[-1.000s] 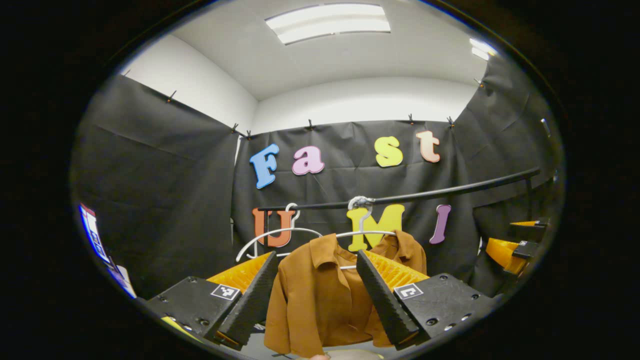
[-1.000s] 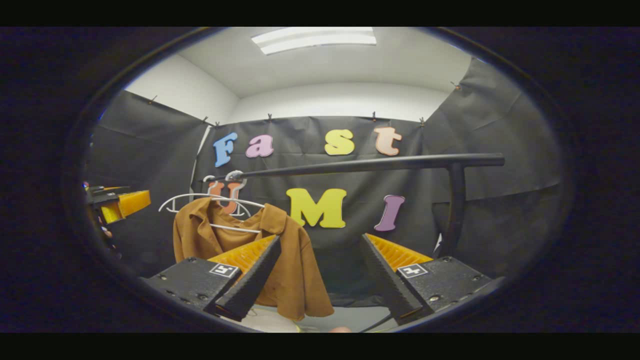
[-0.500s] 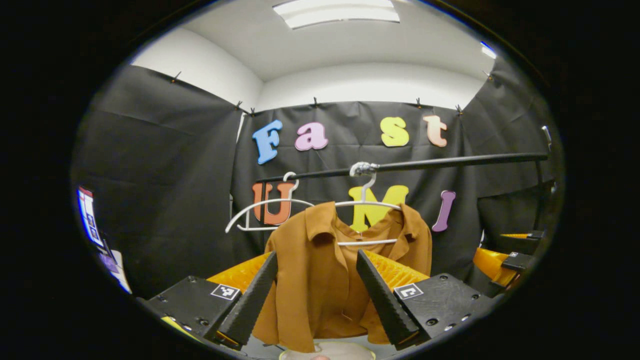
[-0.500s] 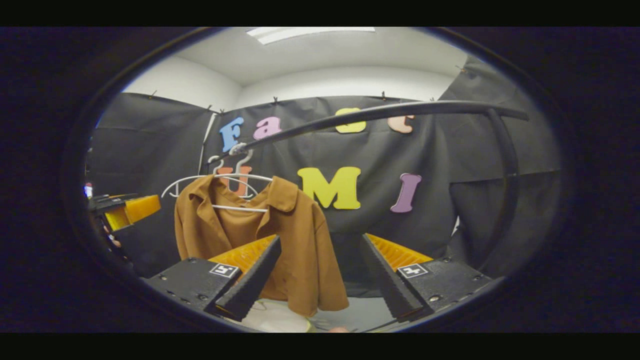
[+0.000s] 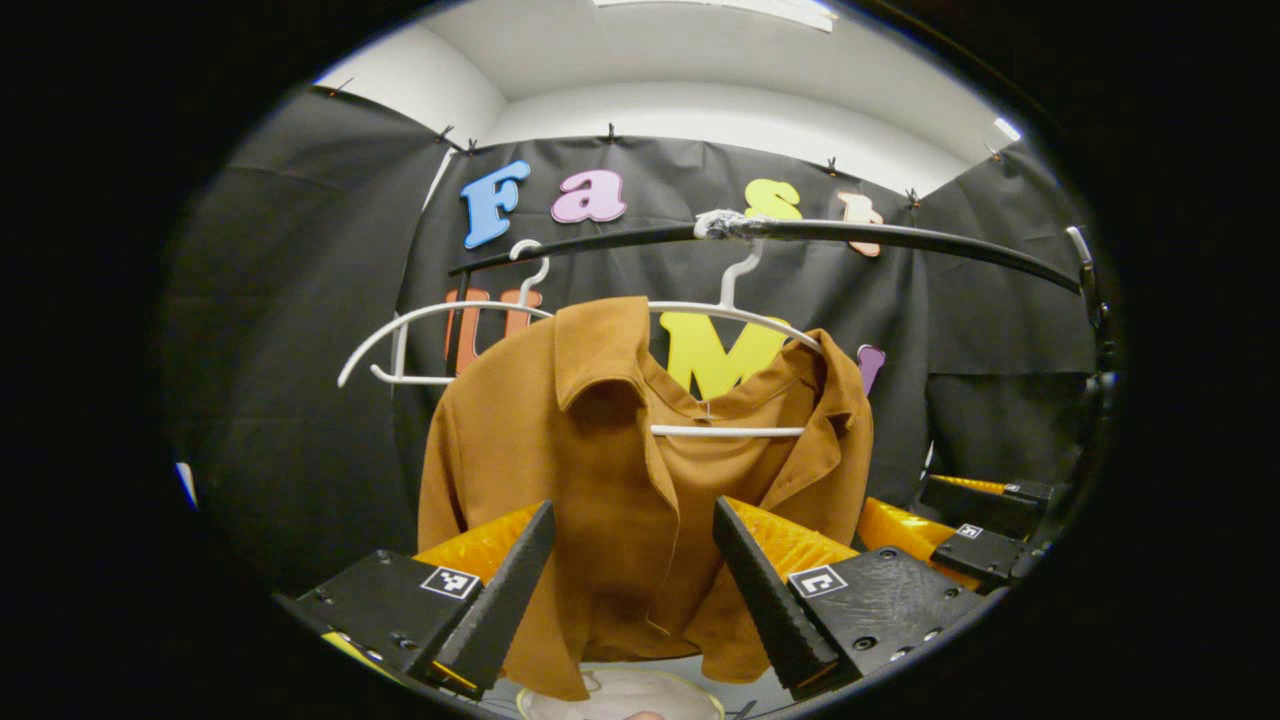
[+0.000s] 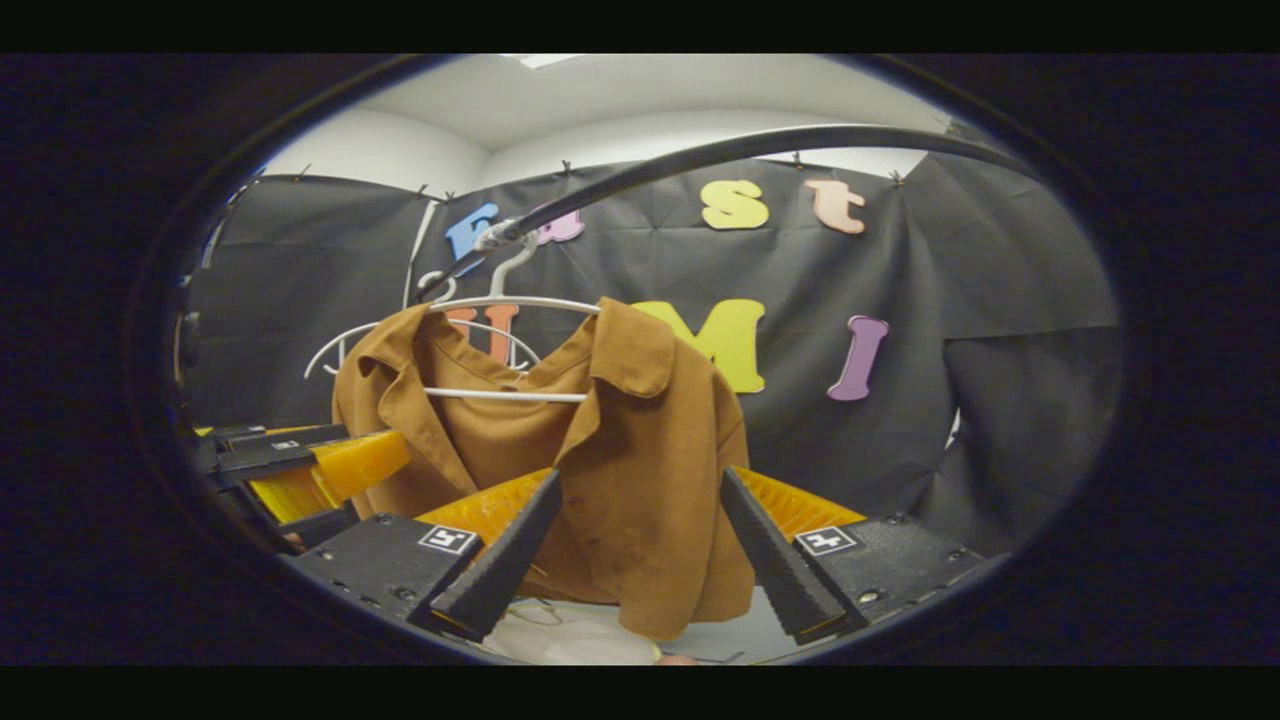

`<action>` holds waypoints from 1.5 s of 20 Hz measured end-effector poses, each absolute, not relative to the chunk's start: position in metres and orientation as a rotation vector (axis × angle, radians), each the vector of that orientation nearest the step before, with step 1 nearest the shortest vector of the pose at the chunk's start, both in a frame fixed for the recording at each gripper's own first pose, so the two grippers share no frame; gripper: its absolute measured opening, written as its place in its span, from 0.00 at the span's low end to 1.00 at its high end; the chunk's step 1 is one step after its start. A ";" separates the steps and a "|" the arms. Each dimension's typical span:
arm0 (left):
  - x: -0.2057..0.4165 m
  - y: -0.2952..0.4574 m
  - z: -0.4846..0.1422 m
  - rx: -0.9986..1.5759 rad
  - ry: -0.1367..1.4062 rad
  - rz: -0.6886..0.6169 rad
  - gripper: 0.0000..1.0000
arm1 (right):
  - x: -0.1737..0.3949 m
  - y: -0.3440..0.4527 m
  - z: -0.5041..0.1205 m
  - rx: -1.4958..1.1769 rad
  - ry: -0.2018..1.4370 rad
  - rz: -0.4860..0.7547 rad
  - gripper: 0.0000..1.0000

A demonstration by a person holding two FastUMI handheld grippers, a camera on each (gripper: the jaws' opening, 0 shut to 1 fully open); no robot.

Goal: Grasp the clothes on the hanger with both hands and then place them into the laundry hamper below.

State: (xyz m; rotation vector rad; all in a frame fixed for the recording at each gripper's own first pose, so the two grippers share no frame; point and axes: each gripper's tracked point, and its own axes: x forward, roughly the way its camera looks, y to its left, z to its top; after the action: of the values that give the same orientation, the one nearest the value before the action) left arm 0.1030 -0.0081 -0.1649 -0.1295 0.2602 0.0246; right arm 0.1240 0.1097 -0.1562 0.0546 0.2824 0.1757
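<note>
A brown collared shirt (image 5: 600, 450) (image 6: 640, 440) hangs on a white hanger (image 5: 735, 305) (image 6: 500, 300) from a black rail (image 5: 880, 235) (image 6: 760, 145). My left gripper (image 5: 632, 575) is open, its fingers wide apart in front of the shirt's lower middle, not touching it. My right gripper (image 6: 635, 560) is open too, framing the shirt's right sleeve side. The right gripper (image 5: 950, 540) shows at the right of the left gripper view; the left gripper (image 6: 300, 465) shows at the left of the right gripper view. A pale hamper rim (image 5: 620, 695) (image 6: 570, 640) peeks below the shirt.
A second, bare white hanger (image 5: 400, 340) (image 6: 340, 345) hangs on the rail behind and to the left of the shirt. Black cloth walls enclose the booth on three sides. The rail's upright post stands at the far right.
Both grippers have come closer to the shirt, which now looks larger and higher in both views. The rail has risen in both views. Both grippers stay open.
</note>
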 end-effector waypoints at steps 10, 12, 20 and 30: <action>0.166 0.020 -0.184 -0.212 0.262 0.092 1.00 | 0.195 0.147 -0.171 0.173 0.313 0.158 1.00; 0.172 0.026 -0.186 -0.212 0.268 0.118 1.00 | 0.207 0.150 -0.178 0.188 0.333 0.142 1.00; 0.191 0.046 -0.193 -0.229 0.277 0.195 0.56 | 0.227 0.134 -0.181 0.333 0.327 0.092 0.72; 0.181 0.057 -0.195 -0.254 0.314 0.155 0.14 | 0.220 0.085 -0.174 0.373 0.291 0.040 0.11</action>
State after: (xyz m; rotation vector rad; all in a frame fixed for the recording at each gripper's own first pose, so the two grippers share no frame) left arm 0.1805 0.0569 -0.1953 -0.2537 0.3140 0.1550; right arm 0.2199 0.0847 -0.1743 0.3725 0.2911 0.0403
